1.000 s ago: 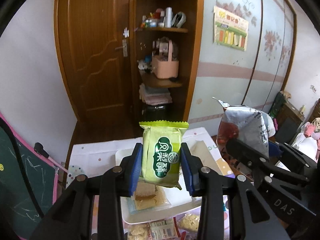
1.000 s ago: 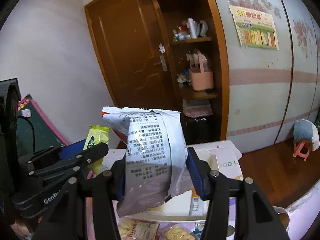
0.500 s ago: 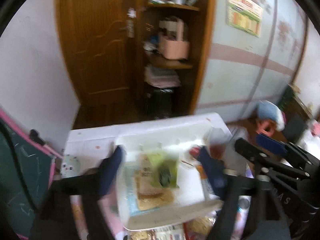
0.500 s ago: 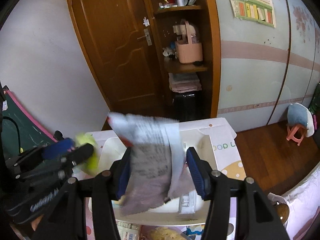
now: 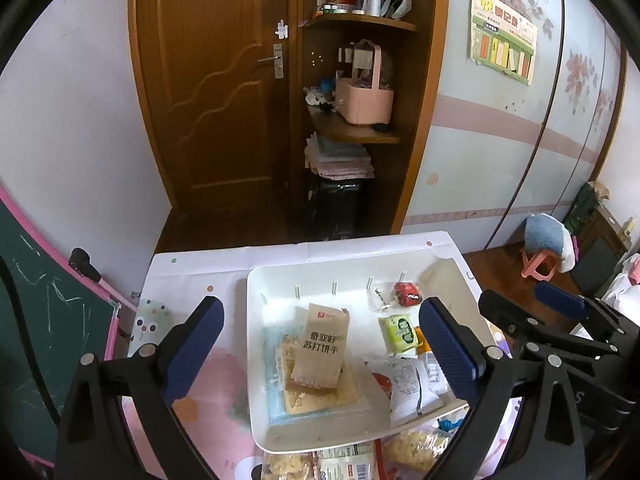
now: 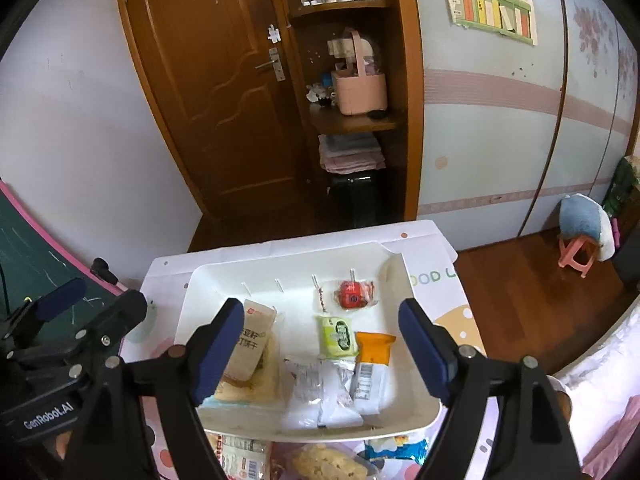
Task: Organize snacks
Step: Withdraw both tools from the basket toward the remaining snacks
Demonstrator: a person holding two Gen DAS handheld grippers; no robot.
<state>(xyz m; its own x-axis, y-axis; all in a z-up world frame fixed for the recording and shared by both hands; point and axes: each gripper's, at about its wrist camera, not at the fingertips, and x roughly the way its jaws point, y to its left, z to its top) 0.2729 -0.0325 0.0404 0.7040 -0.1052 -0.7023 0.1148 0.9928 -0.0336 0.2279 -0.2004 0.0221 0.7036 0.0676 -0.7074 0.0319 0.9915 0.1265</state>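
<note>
Both packets have left the grippers since 1 second ago — the small green snack packet (image 5: pixel 401 334) and the silver-white snack bag (image 6: pixel 320 392) now lie in the white tray (image 5: pixel 256 300).

The left gripper (image 5: pixel 320 354) hangs over the tray with its jaws opening, and nothing is between them. The right gripper (image 6: pixel 322 354) is just beside it, jaws opening too, with the bag lying loose in the tray below and no pad touching it.

Inside the tray, a brown soda cracker packet (image 5: pixel 324 344) rests on top of a clear pack of crackers (image 5: pixel 280 392) on the left side. A red candy (image 6: pixel 352 294) sits near the far wall. An orange packet (image 6: pixel 374 360) lies just beside the green one, touching the silver-white bag.

So 2 more snacks look put away, and the tray is getting full. Not all is done, though — a few loose snacks (image 6: pixel 324 464) lie on the tablecloth (image 5: pixel 192 272) in front of the tray, near the bottom of both views. I think those need picking up next, and both grippers are free to do it.
</note>
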